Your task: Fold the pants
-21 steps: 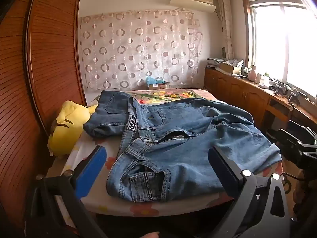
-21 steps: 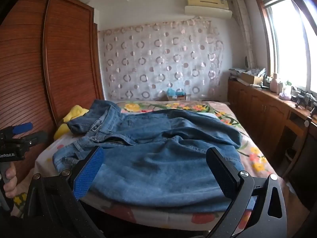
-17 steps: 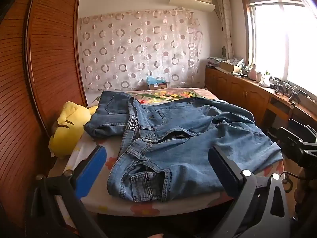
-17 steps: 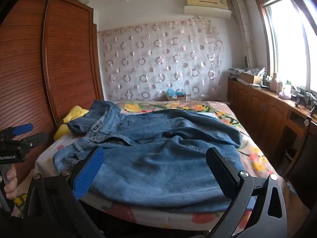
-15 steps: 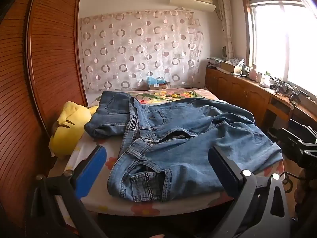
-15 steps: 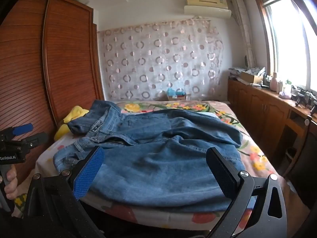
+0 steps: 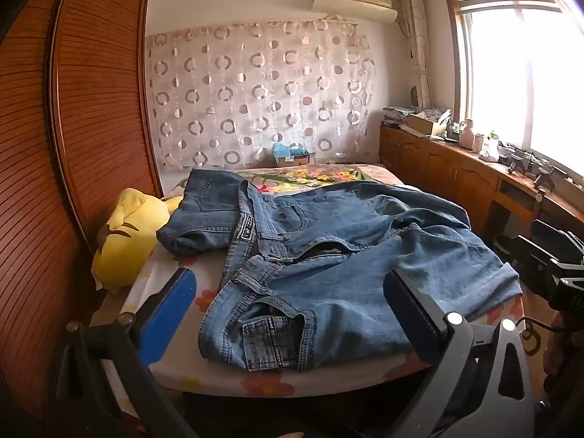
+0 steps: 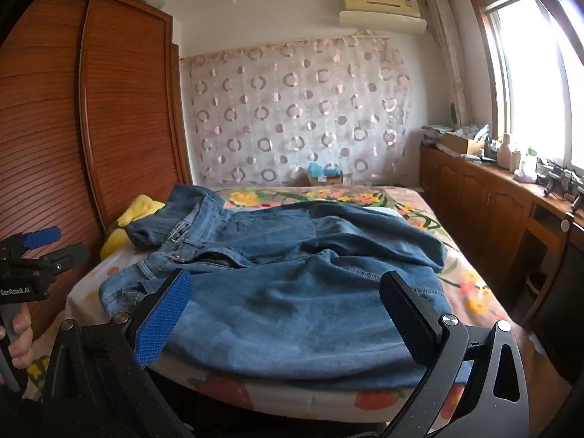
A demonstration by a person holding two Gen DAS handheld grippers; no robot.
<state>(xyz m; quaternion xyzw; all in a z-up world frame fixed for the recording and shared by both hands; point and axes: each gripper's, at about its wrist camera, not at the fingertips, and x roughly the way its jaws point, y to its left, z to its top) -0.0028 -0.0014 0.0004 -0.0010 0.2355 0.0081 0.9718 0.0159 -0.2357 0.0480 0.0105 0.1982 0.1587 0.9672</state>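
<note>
Blue denim jeans (image 7: 339,255) lie crumpled and spread across the bed (image 7: 262,383), waistband toward the left, legs toward the right; they also show in the right wrist view (image 8: 292,292). My left gripper (image 7: 288,299) is open and empty, held in front of the bed's near edge by the waistband end. My right gripper (image 8: 284,303) is open and empty, in front of the near edge by the leg end. The left gripper also shows at the left edge of the right wrist view (image 8: 40,252), and the right one at the right edge of the left wrist view (image 7: 551,259).
A yellow plush toy (image 7: 127,233) lies at the bed's left side against a wooden slatted wardrobe (image 7: 73,127). A wooden cabinet with clutter (image 7: 474,168) runs under the window on the right. A small box (image 7: 292,157) sits at the far end.
</note>
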